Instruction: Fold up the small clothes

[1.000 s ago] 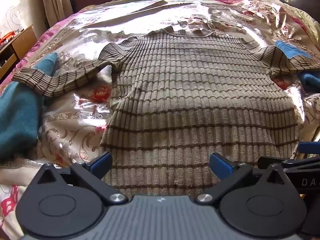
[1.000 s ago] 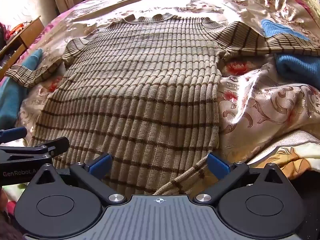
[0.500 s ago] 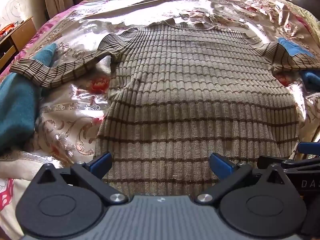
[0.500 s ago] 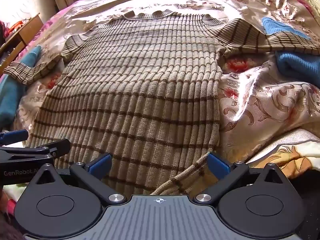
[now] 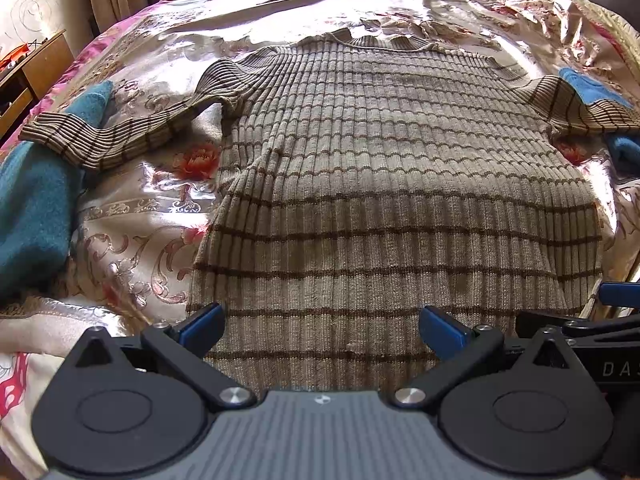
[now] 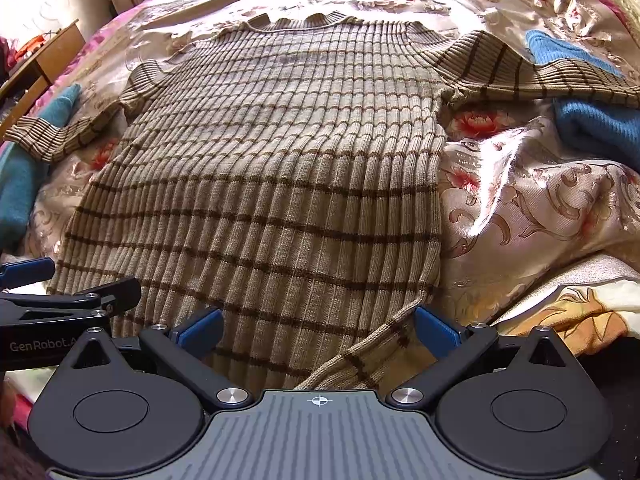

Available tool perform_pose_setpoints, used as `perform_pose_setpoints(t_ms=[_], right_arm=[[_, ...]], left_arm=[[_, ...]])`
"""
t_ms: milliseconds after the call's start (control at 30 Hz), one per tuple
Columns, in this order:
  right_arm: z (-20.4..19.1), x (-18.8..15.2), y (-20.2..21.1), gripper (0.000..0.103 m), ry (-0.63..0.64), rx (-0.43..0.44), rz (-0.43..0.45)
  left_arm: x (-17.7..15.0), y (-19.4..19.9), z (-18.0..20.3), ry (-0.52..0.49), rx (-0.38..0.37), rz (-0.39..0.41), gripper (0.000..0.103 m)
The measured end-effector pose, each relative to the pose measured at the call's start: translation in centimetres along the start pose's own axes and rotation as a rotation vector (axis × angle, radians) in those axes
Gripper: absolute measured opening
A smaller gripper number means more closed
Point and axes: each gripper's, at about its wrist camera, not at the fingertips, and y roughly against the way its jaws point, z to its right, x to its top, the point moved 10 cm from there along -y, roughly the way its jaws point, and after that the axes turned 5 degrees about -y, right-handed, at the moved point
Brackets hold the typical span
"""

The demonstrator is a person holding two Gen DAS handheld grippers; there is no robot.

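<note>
**Sweater spread flat, both grippers released**

Nearest: left gripper [image 5: 320, 326] and right gripper [image 6: 318, 326], fingers spread wide over the hem, grasping nothing. Beyond: beige ribbed knit sweater with brown stripes [image 5: 392, 184], flat on shiny floral satin bedspread [image 5: 132, 216], sleeves stretched sideways. Farther out: teal woollen garment [image 5: 32, 200] under left cuff, blue one [image 6: 596, 128] beneath right sleeve.

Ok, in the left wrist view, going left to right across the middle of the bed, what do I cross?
Teal garment → sweater's spread left-hand sleeve → bare floral bedspread → striped sweater body → sweater's other sleeve → blue garment at the right edge.
</note>
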Motion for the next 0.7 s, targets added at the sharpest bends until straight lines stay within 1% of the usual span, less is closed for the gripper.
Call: perform_pose_setpoints(t_ms=[700], right_arm=[[0.04,-0.32,-0.23,0.102,0.000,-0.006,-0.017]], left_arm=[[-0.21,-0.13,-0.08,-0.006,0.010,-0.012,0.103]])
